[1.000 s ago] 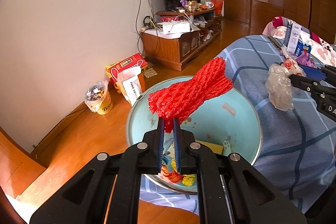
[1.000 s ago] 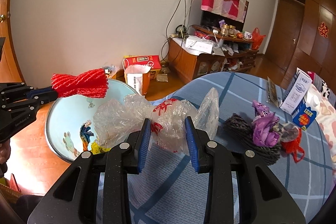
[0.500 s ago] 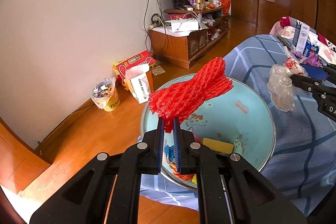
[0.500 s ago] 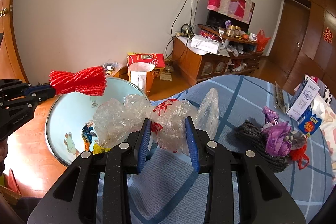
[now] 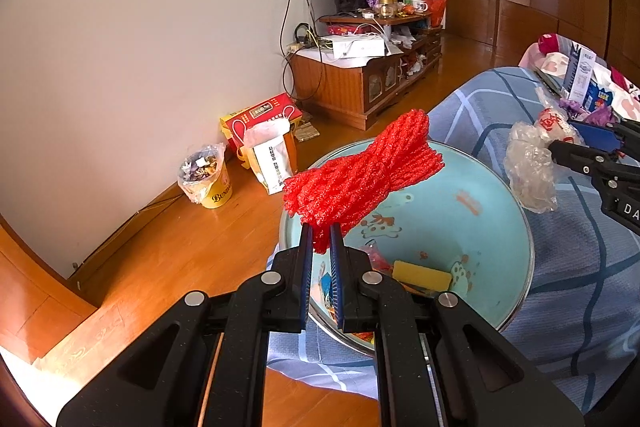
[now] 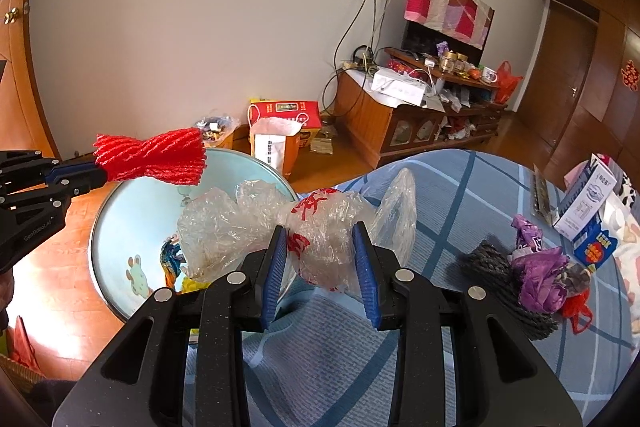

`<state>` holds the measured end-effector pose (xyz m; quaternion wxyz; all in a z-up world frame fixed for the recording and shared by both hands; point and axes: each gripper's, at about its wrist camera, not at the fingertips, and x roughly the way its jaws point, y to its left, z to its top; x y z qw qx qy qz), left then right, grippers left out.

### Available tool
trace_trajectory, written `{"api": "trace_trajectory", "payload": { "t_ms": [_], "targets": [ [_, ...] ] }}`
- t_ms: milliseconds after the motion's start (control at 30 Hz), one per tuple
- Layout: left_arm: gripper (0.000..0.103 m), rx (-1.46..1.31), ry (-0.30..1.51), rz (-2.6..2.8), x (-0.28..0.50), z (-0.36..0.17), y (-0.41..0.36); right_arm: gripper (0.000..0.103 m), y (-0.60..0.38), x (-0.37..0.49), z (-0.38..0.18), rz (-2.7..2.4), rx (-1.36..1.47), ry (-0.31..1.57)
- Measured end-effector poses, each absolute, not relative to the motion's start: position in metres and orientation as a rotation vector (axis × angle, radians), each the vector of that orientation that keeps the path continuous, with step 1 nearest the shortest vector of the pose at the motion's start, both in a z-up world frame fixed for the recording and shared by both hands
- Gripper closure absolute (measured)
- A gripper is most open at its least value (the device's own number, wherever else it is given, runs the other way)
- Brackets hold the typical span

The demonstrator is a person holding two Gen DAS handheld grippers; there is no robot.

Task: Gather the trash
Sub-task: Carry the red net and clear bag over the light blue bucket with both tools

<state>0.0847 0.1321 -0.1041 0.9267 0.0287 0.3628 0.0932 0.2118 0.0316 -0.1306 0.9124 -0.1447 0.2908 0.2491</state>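
In front of me a light-blue enamel basin (image 5: 500, 211) sits on the blue checked bedcover (image 5: 580, 267). Inside it I see a yellow block (image 5: 422, 275) near the bottom and some colourful wrappers (image 5: 374, 257) beside it; painted fish and animals decorate its inner wall. On the floor by the wall a small yellow bucket (image 5: 214, 193) lined with plastic is full of scraps, and next to it stands an orange paper bag (image 5: 272, 159) with a white bag stuffed into it.

My left gripper (image 5: 320, 239) is clenched on one end of a red foam net bundle (image 5: 360, 179). The bundle hangs over the basin's near rim, its long axis running away from my fingers, up and to the right in the left wrist view, the free end fanned out.

My right gripper (image 6: 320, 251) grasps a crumpled clear plastic bag (image 6: 320, 231) with red print, above the bedcover at the basin's edge. It lies crosswise between the pads, one bulging end reaching over the basin, the other end pointing up and to the right.

Farther along the bedcover lie a purple wrapper (image 6: 540, 267) on dark knitted stuff (image 6: 492, 267) and a carton (image 6: 588, 207).
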Motion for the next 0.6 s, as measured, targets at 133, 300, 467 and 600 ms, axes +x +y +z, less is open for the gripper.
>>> {"api": "trace_trajectory", "payload": {
  "t_ms": [133, 300, 467, 600],
  "targets": [
    [0.095, 0.056, 0.745, 0.192, 0.084, -0.104, 0.132, 0.069, 0.034, 0.211, -0.130, 0.519, -0.303, 0.595],
    [0.095, 0.055, 0.742, 0.193, 0.083, -0.104, 0.134, 0.069, 0.037, 0.211, -0.129, 0.524, -0.308, 0.592],
    [0.094, 0.053, 0.744, 0.192, 0.083, -0.104, 0.134, 0.069, 0.041, 0.211, -0.129, 0.530, -0.314, 0.593],
    [0.091, 0.047, 0.744, 0.188, 0.082, -0.103, 0.134, 0.066, 0.043, 0.211, -0.129, 0.542, -0.316, 0.597]
  ]
}}
